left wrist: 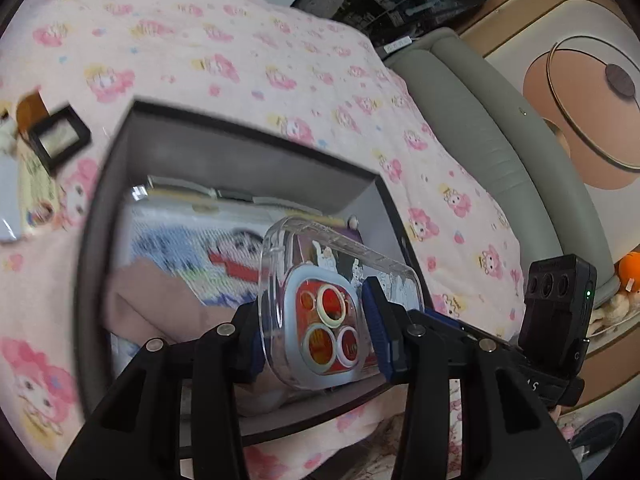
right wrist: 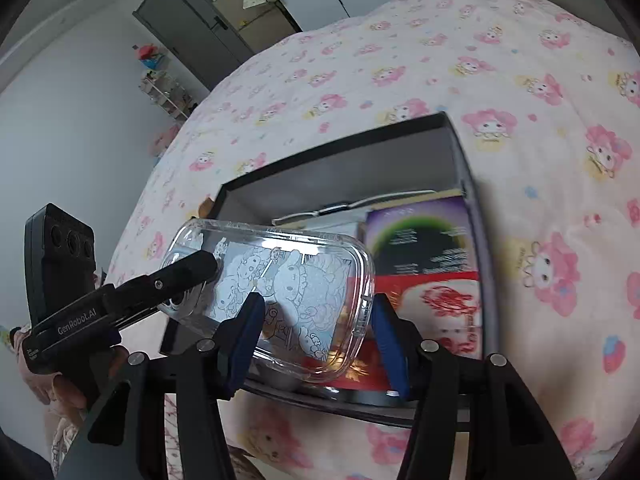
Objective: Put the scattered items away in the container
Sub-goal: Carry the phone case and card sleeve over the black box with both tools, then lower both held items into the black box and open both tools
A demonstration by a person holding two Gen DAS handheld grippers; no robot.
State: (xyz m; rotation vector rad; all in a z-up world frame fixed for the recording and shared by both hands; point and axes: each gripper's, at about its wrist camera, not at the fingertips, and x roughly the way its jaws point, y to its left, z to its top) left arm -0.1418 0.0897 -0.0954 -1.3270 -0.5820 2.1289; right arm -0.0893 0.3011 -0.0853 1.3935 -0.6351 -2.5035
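Your left gripper (left wrist: 316, 334) is clamped on the camera end of the clear phone case (left wrist: 340, 304) and holds it in the air above the open box (left wrist: 248, 152) on the bed (left wrist: 200, 40). The case's long axis runs out from that gripper, across the near part of the box toward the far wall.

Your right gripper (right wrist: 316, 340) is spread, its blue fingers (right wrist: 248, 332) bracketing the other end of the case without visibly pressing it — so the left is the one carrying.

Judgement: the coming move is straight down, the case already lying inside the box's outline.

Below it — a purple-and-red packet (right wrist: 424, 264) on the box's right side, a printed sheet (left wrist: 192, 248) and pinkish cloth (left wrist: 156, 304) toward its left. These fill the floor; the case would land on top of them.

Left of the box, on the bed, a small black frame (left wrist: 60, 138) is yet to be tidied.
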